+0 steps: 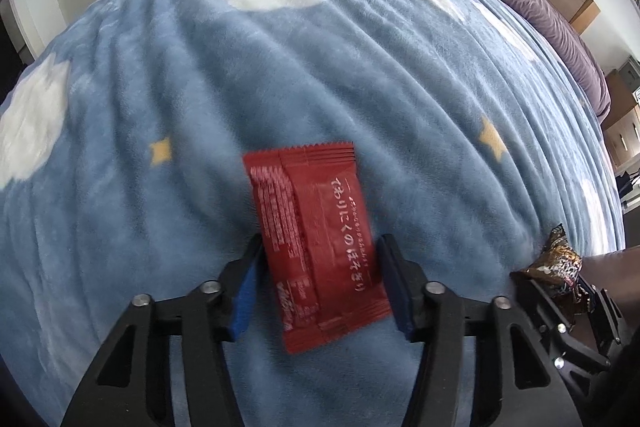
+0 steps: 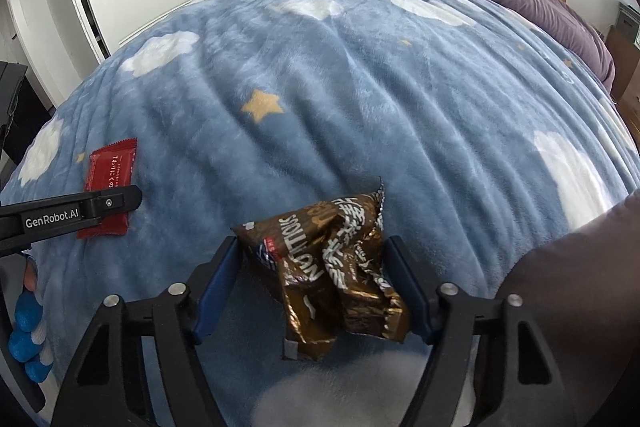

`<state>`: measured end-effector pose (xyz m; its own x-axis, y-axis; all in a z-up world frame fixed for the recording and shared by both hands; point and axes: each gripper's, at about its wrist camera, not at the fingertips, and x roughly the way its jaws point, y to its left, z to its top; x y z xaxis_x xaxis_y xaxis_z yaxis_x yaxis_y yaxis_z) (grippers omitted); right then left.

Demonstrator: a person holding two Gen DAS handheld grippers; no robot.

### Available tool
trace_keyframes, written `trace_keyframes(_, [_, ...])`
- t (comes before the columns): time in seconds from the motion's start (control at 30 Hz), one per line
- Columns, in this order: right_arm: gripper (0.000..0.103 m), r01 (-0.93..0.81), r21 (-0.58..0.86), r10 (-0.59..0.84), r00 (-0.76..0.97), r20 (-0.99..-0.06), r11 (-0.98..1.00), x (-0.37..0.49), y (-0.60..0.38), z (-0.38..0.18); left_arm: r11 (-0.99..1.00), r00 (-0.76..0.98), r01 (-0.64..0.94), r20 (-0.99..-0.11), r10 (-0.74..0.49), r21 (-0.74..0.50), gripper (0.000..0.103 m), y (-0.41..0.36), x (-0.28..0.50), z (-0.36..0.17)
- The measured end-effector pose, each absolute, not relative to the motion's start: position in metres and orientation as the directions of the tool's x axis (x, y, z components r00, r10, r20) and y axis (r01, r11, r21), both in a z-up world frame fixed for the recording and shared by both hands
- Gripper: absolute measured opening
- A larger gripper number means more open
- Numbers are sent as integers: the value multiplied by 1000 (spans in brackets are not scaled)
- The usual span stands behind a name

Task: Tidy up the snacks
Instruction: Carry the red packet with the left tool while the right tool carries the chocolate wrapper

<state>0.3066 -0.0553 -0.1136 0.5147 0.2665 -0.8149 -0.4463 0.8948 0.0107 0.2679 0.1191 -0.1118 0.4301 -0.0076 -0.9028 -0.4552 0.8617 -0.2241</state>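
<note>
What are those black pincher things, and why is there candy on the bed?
Those are two claws, and a person holds one in each hand. Each claw has a camera looking out along its fingers, so you get one picture from each. The left claw has a red packet between its fingers; I can't tell if it is squeezing yet. The right claw has a crinkly brown packet between its fingers in the same way. Below is a blue blanket with clouds and stars on a bed. The person is tidying snacks.
</note>
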Motion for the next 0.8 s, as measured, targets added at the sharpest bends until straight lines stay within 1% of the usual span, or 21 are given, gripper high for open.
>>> trace_keyframes(0.03, [93,-443,15,268,516,-814,896,306,-57,-113,863,431,-454,-902,-4,-221,40,120,267,-112])
trace_keyframes(0.07, [92,-441,21,272,515,-813,897,306,-58,-113,865,432,-451,-902,-6,-222,38,121,267,-112])
trace_keyframes(0.13, [85,-432,30,278,522,-806,901,305,-61,-111,869,435,-443,-900,-7,-221,37,121,266,-111])
trace_keyframes(0.23, [79,-425,34,281,533,-798,904,302,-64,-109,881,442,-423,-897,-2,-211,36,120,263,-110])
trace_keyframes(0.33, [76,-415,43,285,540,-792,909,301,-67,-107,889,453,-408,-891,-3,-210,35,119,263,-108])
trace_keyframes(0.5, [75,-405,47,284,547,-788,913,298,-68,-107,898,472,-381,-881,-15,-219,34,119,260,-104])
trace_keyframes(0.8, [74,-400,77,308,553,-774,913,283,-73,-104,928,500,-309,-865,-29,-210,33,110,244,-93])
